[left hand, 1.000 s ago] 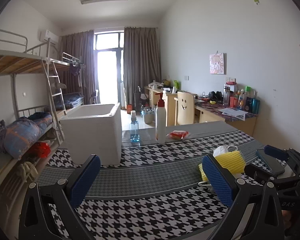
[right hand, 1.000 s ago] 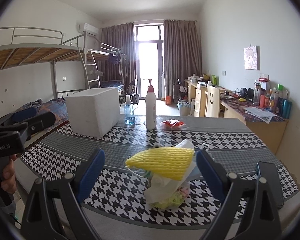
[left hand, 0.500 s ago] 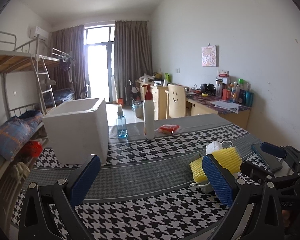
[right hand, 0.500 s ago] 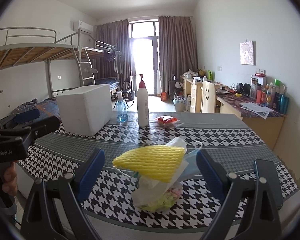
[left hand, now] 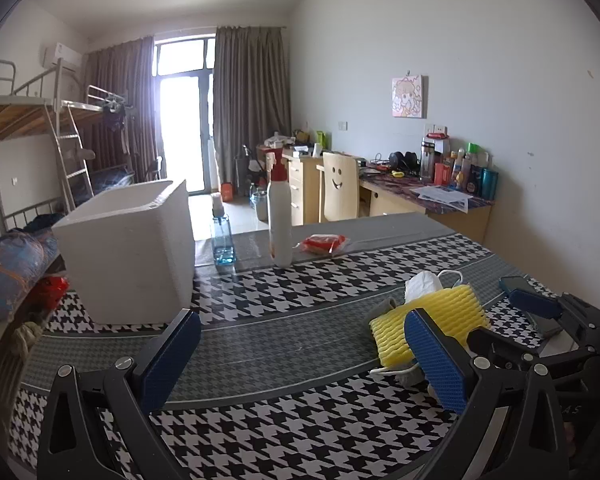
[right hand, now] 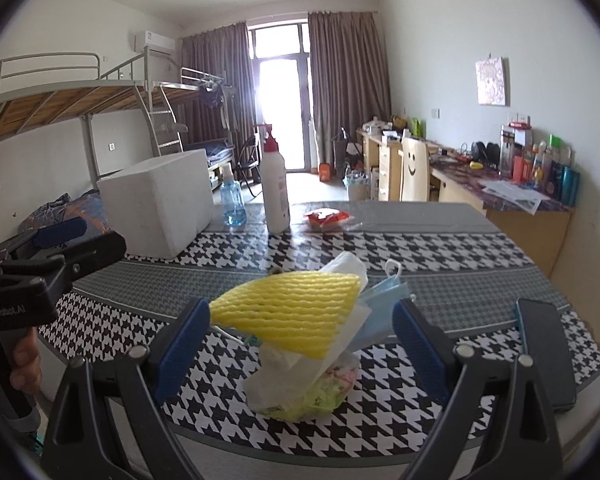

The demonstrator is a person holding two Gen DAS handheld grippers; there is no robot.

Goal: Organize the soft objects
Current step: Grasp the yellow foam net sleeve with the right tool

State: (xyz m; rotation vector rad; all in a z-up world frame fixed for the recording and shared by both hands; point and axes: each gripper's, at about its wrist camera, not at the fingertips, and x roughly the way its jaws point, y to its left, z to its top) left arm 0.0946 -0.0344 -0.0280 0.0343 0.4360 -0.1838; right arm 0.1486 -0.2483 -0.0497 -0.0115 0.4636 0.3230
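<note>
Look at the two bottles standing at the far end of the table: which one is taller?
The white bottle with the red pump top is taller. The clear bottle of blue liquid beside it, nearer the foam box, is shorter.

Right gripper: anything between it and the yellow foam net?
No. In the right wrist view the right gripper is open, with the yellow foam net directly ahead atop the soft pile; only bare houndstooth tablecloth shows below.

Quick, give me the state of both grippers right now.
Left gripper: open, holding nothing.
Right gripper: open, empty, jaws either side of the yellow foam net on the soft pile.
</note>
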